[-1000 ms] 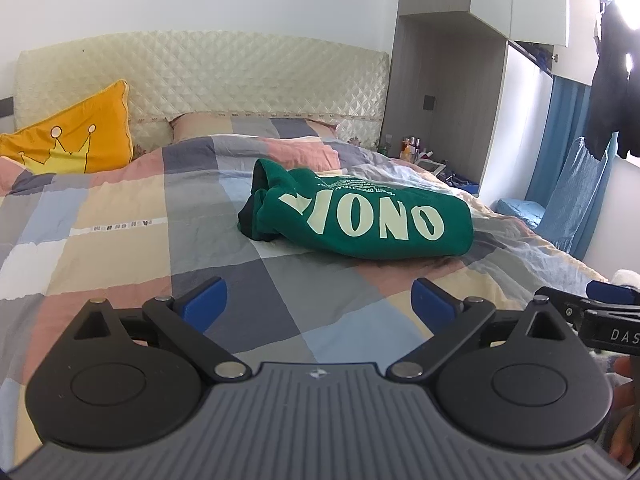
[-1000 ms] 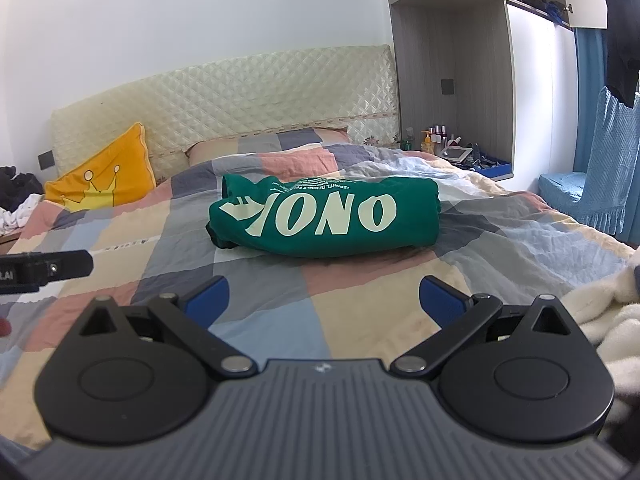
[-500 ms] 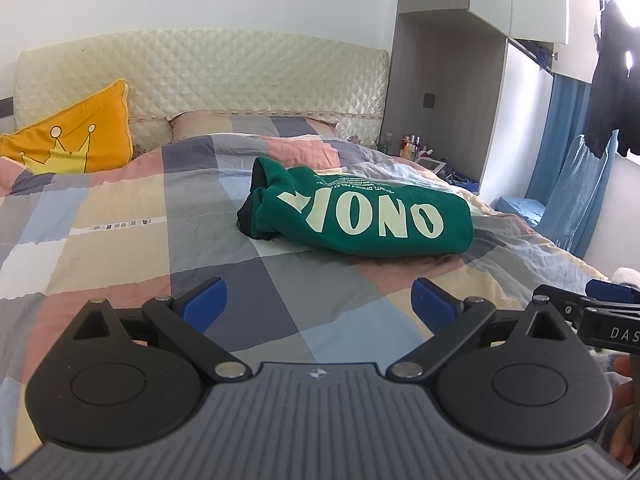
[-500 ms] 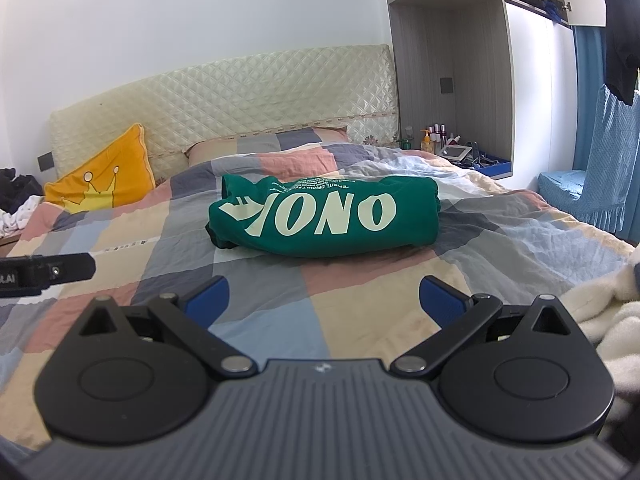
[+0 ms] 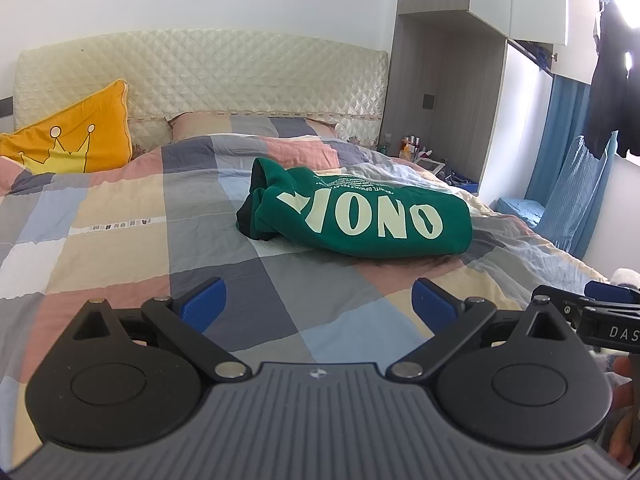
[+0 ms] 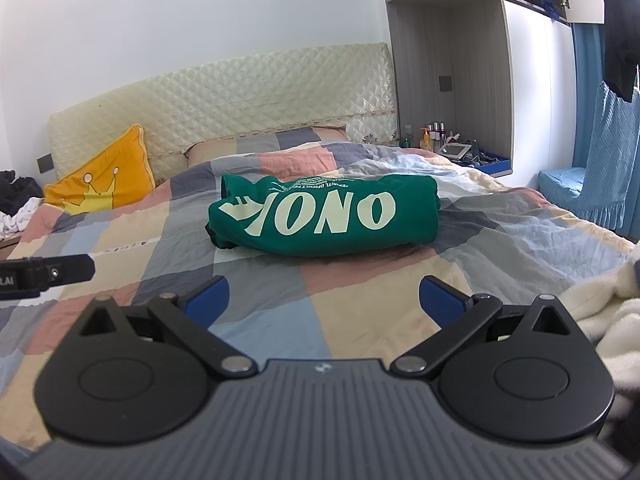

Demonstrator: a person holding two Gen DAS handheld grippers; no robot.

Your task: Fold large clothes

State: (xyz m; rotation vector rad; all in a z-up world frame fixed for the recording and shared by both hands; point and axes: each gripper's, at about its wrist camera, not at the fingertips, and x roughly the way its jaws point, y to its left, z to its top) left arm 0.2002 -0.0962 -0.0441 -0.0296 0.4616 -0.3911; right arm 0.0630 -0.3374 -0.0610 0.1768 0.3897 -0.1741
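Almost nothing was changed since the earlier frames: the folded green sweatshirt (image 5: 360, 220) was still laid at the centre of the frame on the checked duvet (image 5: 120, 248). The left gripper (image 5: 318, 306) and right gripper (image 6: 324, 300) were held wide apart and empty. A white fluffy garment (image 6: 600, 312) was shown only in the right view, lower right.

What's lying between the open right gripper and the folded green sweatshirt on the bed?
Nothing but bare patchwork quilt between the right gripper and the green sweatshirt, seen in the right wrist view.
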